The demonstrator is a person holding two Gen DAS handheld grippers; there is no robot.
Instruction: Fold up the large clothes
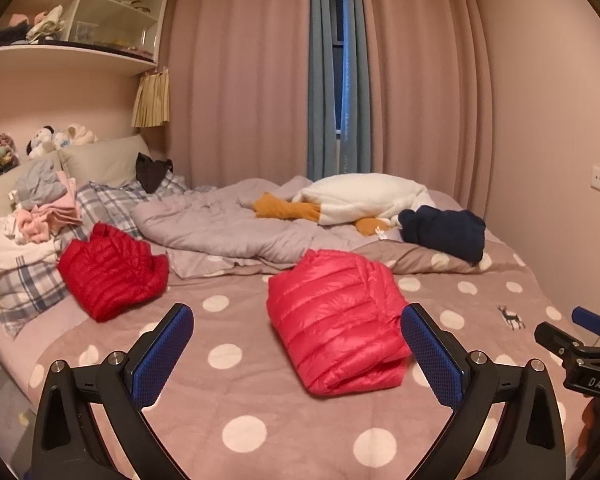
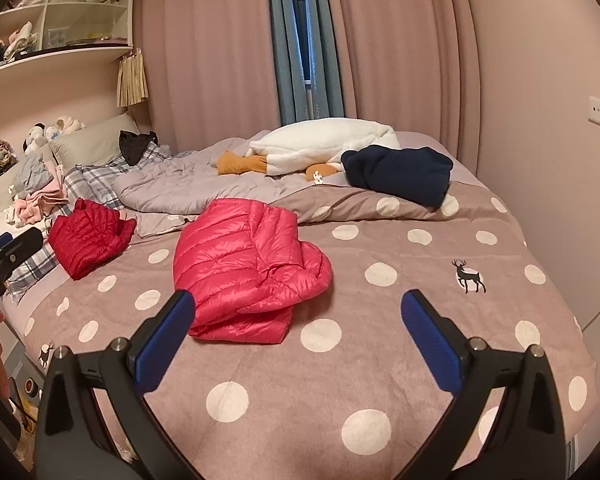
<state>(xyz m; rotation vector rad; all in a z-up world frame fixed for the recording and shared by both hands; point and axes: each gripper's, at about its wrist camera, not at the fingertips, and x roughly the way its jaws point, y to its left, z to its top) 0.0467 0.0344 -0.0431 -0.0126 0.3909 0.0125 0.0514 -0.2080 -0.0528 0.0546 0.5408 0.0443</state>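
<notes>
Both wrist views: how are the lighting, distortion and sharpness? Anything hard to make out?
Left wrist view: dim, warm pinkish light, no glare; the fisheye bows the curtains and shelf, with dark corners; the pink jacket is sharp, the shelf items soft. Right wrist view: same light and bend; the jacket and blanket are clear, the far toys grainy.

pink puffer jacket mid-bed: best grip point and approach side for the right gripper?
Take the pink puffer jacket at its near folded edge, where the layers stack into a thick lip facing the grippers. Come in low from the near side, just over the polka-dot blanket, one finger sliding under the lip and one on top. The right gripper is open and empty, so it probably only needs to move forward and left.
</notes>
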